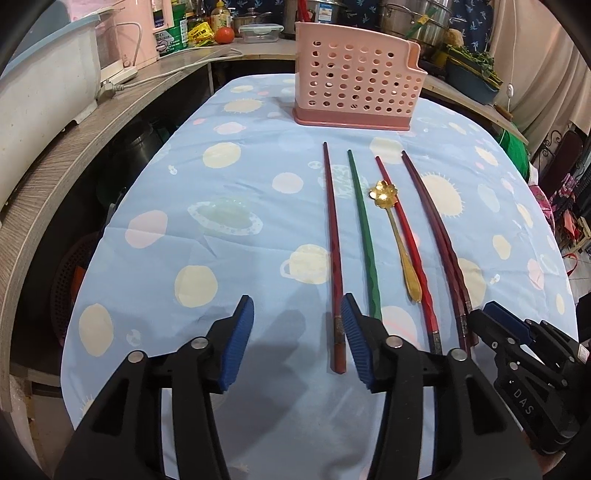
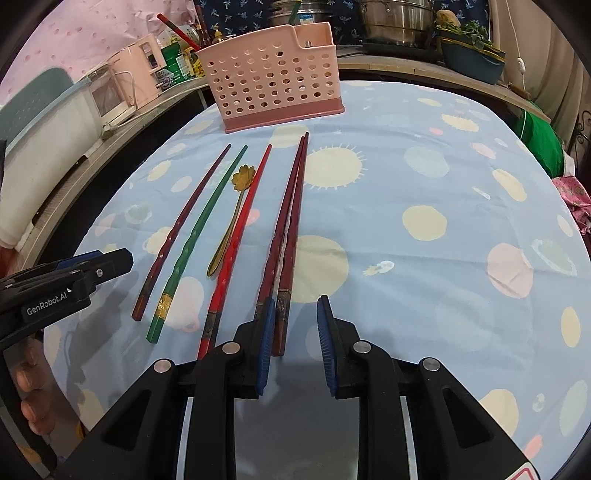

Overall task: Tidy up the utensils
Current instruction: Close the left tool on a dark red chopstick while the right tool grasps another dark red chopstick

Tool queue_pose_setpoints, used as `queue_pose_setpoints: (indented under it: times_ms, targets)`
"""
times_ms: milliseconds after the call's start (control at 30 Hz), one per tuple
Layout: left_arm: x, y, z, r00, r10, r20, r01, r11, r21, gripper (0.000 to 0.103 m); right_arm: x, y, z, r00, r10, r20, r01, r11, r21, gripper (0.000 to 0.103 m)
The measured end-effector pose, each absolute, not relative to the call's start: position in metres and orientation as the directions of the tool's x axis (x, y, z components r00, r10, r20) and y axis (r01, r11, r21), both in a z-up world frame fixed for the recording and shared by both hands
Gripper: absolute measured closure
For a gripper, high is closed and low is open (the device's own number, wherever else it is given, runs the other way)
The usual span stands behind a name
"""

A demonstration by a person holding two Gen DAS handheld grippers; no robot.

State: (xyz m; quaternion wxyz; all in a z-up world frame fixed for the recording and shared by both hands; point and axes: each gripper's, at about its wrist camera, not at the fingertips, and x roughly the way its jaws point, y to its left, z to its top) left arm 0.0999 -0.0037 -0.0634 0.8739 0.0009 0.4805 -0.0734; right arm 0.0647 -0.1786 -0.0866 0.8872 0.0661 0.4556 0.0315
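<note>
On the blue planet-print tablecloth (image 1: 229, 258) lie, from left to right, a dark red chopstick (image 1: 332, 240), a green chopstick (image 1: 364, 236), a gold flower-bowl spoon (image 1: 397, 236), a bright red chopstick (image 1: 406, 240) and a pair of dark red chopsticks (image 1: 437, 229). Behind them stands a pink perforated utensil holder (image 1: 356, 85). My left gripper (image 1: 297, 332) is open, and the single dark red chopstick's near end lies just inside its right pad. My right gripper (image 2: 295, 332) is open low over the cloth, with the near end of one of the dark red pair (image 2: 282, 321) beside its left pad.
A wooden counter (image 1: 122, 122) curves along the left with a white tub (image 1: 44, 85) and a pink appliance (image 1: 125, 40). Steel pots (image 1: 417, 18) and a bowl of greens (image 1: 472, 81) stand behind the holder. Fingers of a hand (image 2: 29, 387) show at the lower left.
</note>
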Motion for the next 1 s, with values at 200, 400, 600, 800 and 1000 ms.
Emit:
queue_pose_setpoints:
  times_ms: [200, 400, 600, 800, 1000]
  targets:
    - [0.097, -0.010, -0.070, 0.515, -0.130, -0.847, 0.149, 0.987, -0.061, 0.056, 0.065, -0.179, -0.086, 0.582, 0.111, -0.806, 0.004, 0.990, 0.139, 0.082]
    - [0.095, -0.015, -0.079, 0.500, -0.123, -0.857, 0.162, 0.986, -0.047, 0.056, 0.064, -0.175, -0.089, 0.581, 0.088, -0.809, -0.002, 0.994, 0.106, 0.088]
    - [0.096, -0.017, -0.088, 0.485, -0.116, -0.867, 0.168, 0.985, -0.038, 0.058, 0.066, -0.181, -0.089, 0.580, 0.091, -0.810, 0.007, 0.993, 0.116, 0.095]
    - [0.093, -0.018, -0.087, 0.486, -0.126, -0.865, 0.181, 0.983, -0.042, 0.077, 0.065, -0.181, -0.089, 0.579, 0.091, -0.810, 0.006, 0.993, 0.116, 0.096]
    - [0.093, -0.017, -0.087, 0.473, -0.140, -0.870, 0.191, 0.980, -0.053, 0.096, 0.065, -0.181, -0.089, 0.579, 0.092, -0.810, 0.008, 0.993, 0.119, 0.096]
